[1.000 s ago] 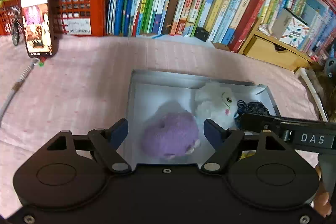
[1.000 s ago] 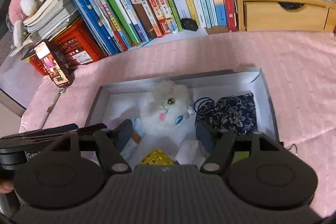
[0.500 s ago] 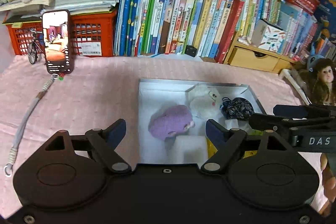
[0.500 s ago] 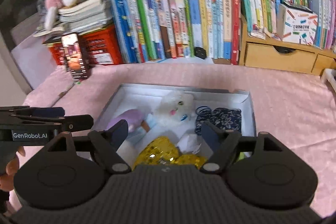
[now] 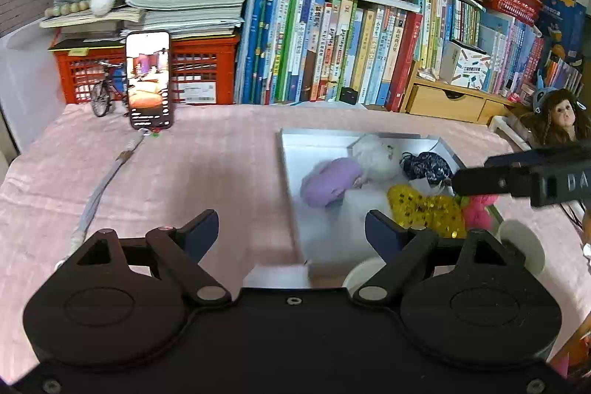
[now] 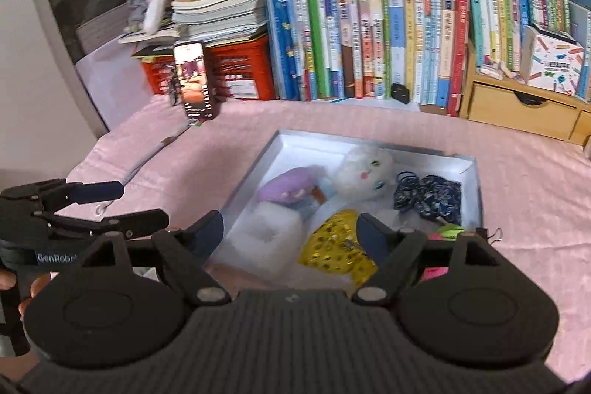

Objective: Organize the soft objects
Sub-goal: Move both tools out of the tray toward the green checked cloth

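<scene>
A shallow grey box (image 5: pixel 290 172) (image 6: pixel 255 180) lies on the pink cloth. In it are a purple plush (image 5: pixel 328 181) (image 6: pixel 288 187), a white plush (image 5: pixel 376 156) (image 6: pixel 364 172), a dark floral pouch (image 5: pixel 424 165) (image 6: pixel 432 196), a gold sequin piece (image 5: pixel 424 207) (image 6: pixel 332 246) and a white foam block (image 6: pixel 269 235). My left gripper (image 5: pixel 291 231) hovers near the box's left corner. Its jaws are opening with nothing between them. My right gripper (image 6: pixel 290 235) is open over the box's near edge and holds nothing.
A phone (image 5: pixel 149 80) stands upright at the back left, and its cable (image 5: pixel 99 183) trails over the cloth. Behind are a red crate (image 5: pixel 199 72), a row of books (image 5: pixel 332 54) and a wooden drawer unit (image 5: pixel 443 102). A doll (image 5: pixel 557 117) sits far right.
Both grippers have drawn back and upward from the box, so the whole box and more of the shelf show. Both pairs of jaws stand a little wider.
</scene>
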Tool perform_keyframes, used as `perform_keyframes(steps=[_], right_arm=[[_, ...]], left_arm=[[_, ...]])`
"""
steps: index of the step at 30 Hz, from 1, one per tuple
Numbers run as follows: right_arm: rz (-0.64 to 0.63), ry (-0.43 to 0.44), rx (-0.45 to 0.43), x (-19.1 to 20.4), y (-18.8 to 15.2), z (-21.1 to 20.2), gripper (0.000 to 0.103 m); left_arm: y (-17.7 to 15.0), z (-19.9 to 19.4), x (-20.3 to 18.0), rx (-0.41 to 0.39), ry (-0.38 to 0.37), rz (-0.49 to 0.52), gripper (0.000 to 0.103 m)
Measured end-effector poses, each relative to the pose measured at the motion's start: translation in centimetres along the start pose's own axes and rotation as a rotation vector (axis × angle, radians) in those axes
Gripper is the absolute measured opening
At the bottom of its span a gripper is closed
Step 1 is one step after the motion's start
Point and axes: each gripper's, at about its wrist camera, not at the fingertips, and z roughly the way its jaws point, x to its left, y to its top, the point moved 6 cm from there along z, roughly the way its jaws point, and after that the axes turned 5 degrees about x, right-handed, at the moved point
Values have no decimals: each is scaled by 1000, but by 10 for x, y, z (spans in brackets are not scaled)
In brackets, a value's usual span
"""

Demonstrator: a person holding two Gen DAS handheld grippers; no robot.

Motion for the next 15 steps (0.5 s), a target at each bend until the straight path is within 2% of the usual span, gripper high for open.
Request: perform_keyframes(steps=[9, 15], right_arm=[[-17, 67, 82, 30, -4, 13, 87], [-57, 88, 141, 56, -2, 30, 87]], left_arm=[[-47, -27, 20, -60, 50, 57, 88], [-79, -31, 23, -64, 41, 89, 88]])
